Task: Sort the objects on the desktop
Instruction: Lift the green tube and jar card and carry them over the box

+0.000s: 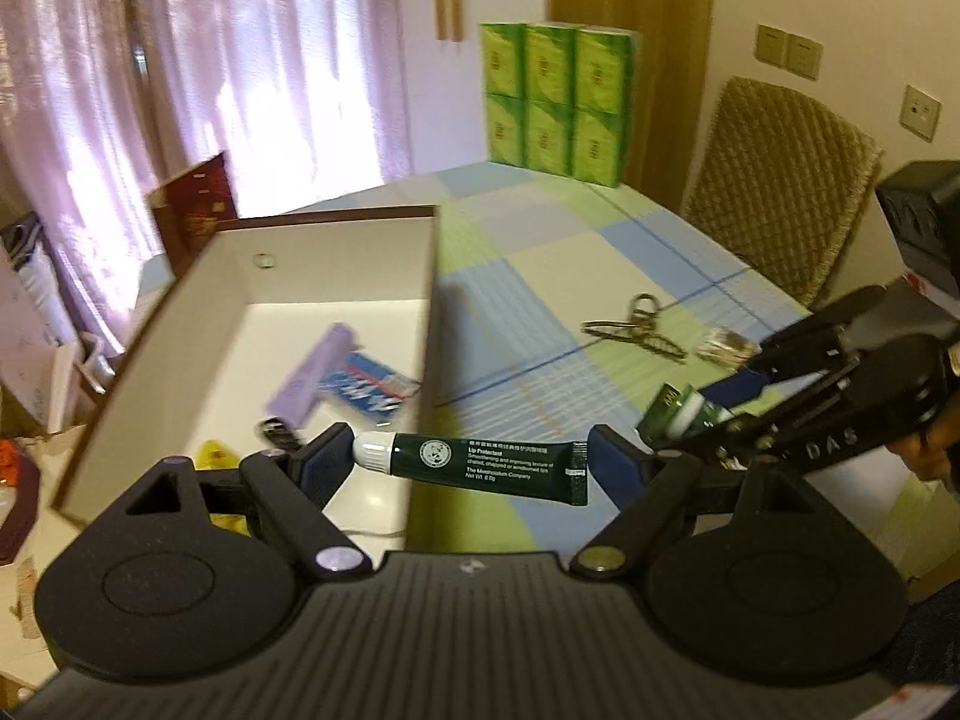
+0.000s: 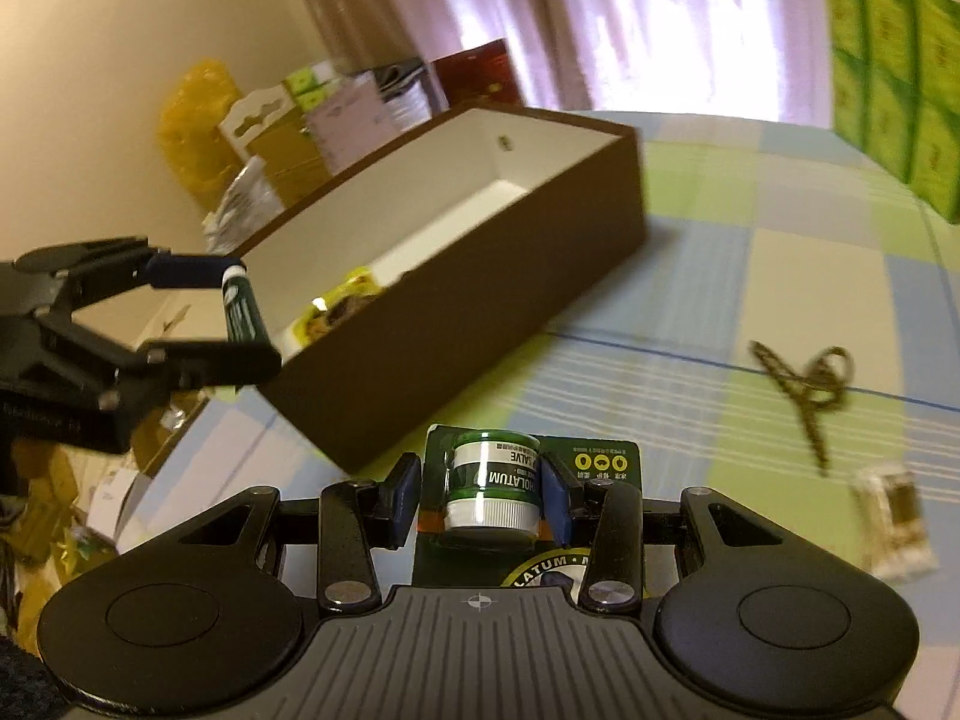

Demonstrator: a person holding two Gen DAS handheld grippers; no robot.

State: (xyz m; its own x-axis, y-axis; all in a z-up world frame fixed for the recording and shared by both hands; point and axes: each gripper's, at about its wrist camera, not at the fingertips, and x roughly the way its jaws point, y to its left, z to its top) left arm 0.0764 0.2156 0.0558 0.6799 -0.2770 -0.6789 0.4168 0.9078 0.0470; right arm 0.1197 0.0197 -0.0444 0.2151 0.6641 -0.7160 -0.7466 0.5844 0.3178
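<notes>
From the left wrist, the left gripper (image 1: 474, 456) is clamping a dark green lip-balm tube (image 1: 474, 461) end to end, hovering at the near rim of the open brown box (image 1: 433, 300), whose white floor is showing a lilac roll (image 1: 312, 375). From the right wrist, the right gripper (image 2: 480, 492) is pinching a carded salve jar (image 2: 491, 491) above the checked tablecloth (image 2: 690, 276); only here is the box's brown outer wall showing.

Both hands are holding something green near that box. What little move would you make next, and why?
Probably ease the left tool forward over the open brown cardboard box and let go. It grips the dark green lip-balm tube end to end, right at the box's near rim, and other small items already lie inside.
</notes>
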